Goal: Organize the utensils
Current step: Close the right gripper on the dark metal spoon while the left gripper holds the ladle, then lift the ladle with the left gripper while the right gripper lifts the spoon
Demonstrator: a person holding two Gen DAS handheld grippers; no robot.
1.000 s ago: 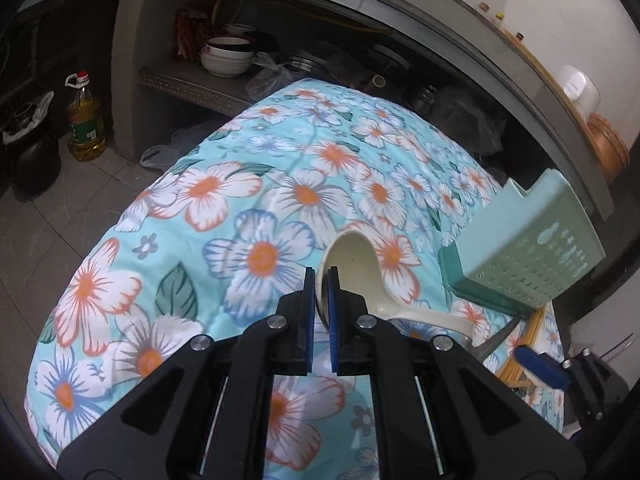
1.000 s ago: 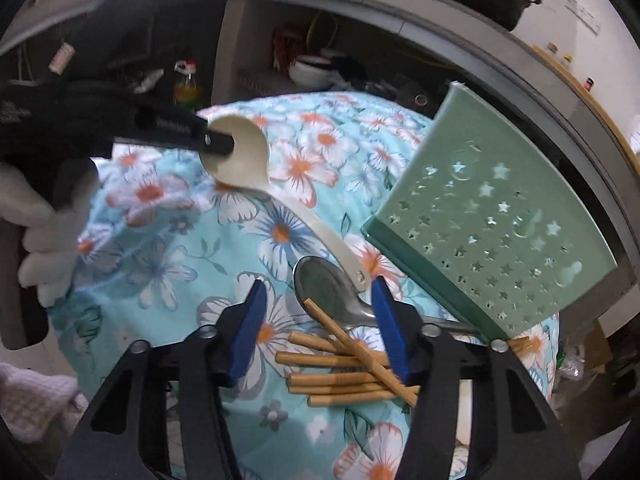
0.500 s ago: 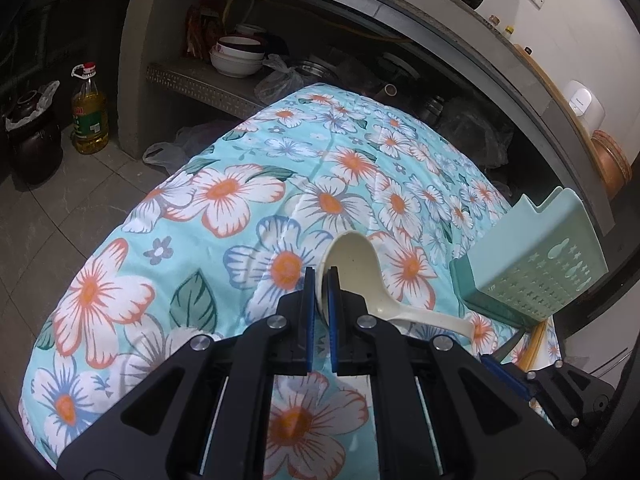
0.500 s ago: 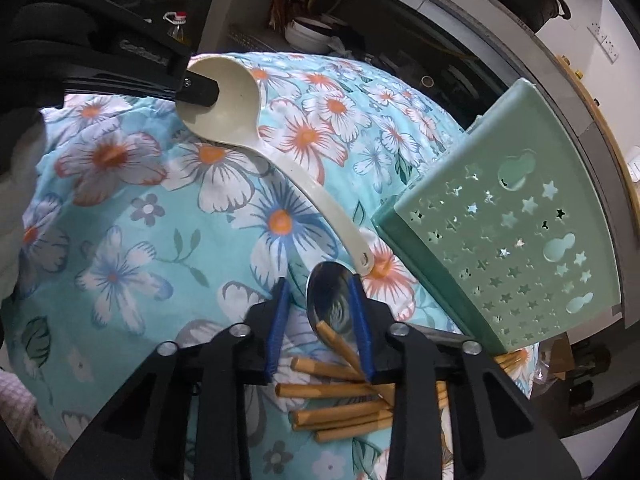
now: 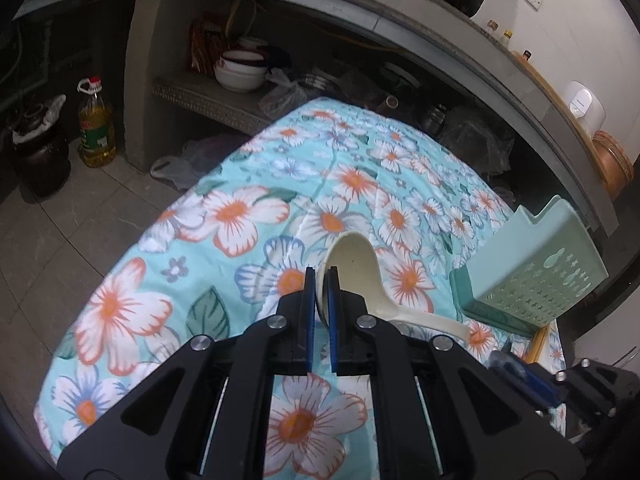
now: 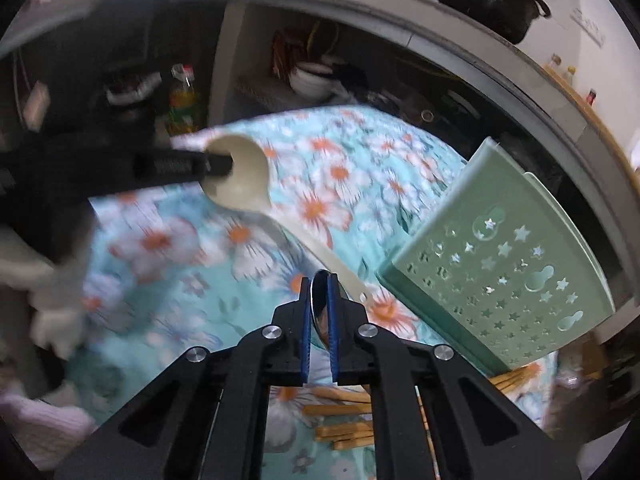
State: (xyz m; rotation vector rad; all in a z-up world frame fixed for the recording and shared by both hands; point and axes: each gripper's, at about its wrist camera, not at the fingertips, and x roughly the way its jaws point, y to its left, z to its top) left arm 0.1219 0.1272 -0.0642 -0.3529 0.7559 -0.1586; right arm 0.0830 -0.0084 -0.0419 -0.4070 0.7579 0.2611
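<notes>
Both utensils pinched but none binned yet: left claw (image 5: 320, 284) clenched on the cream ladle (image 5: 352, 264) bowl, right claw (image 6: 319, 292) clamped on the metal spoon (image 6: 320, 312), green holder (image 6: 500, 276) empty-looking beside them, chopsticks (image 6: 344, 428) lying on the floral desk (image 5: 224, 240).

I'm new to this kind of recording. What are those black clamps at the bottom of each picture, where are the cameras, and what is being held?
No robot here: a person holds a two-finger gripper in each hand, with a wide-angle camera on each looking along its fingers. In the left wrist view, the left gripper is shut on the rim of a cream ladle. In the right wrist view, the right gripper is shut on the bowl of a metal spoon. Both work over a floral cloth. Bamboo chopsticks lie on it, beside a green perforated utensil holder. The right view is blurred.
</notes>
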